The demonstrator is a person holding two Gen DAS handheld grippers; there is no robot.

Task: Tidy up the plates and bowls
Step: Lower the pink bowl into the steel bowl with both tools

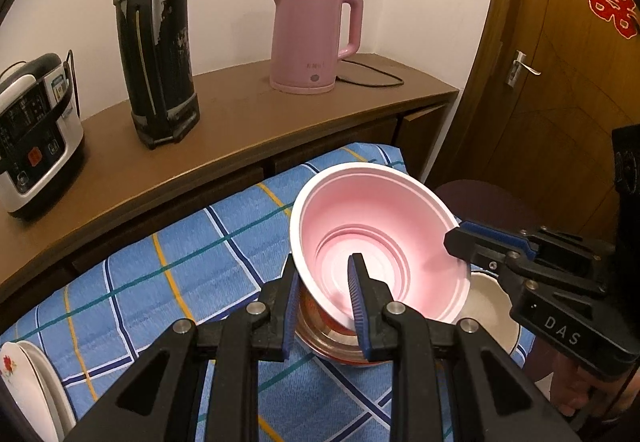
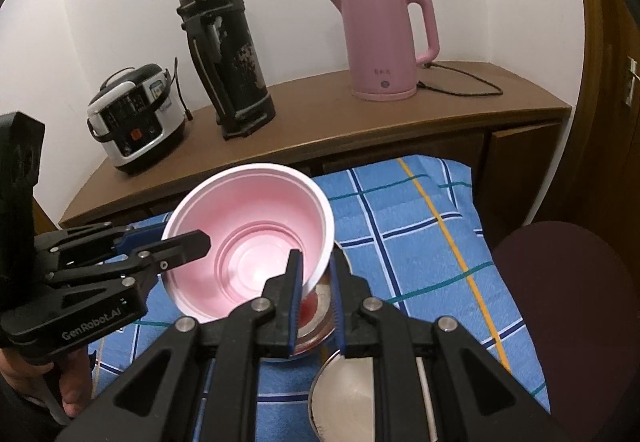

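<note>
White lettering reads "DAS" on the body of the right gripper [image 1: 452, 242] and "GenRobot.AI" on the body of the left gripper [image 1: 326, 306]. Both pinch the rim of the pink bowl [image 1: 376, 242], each with one finger inside and one outside: the left on the bowl's left side, the right on its right side. The bowl tilts over a metal bowl [image 2: 320, 306] with red inside, on the blue checked cloth [image 1: 168, 282] near the cloth's far edge. A white plate [image 1: 496, 306] lies just beside it. On the wooden cabinet [image 1: 248, 129] behind stand a pink kettle [image 1: 312, 37], a black flask [image 1: 156, 37] and a rice cooker [image 1: 36, 133]; their labels are unreadable.
</note>
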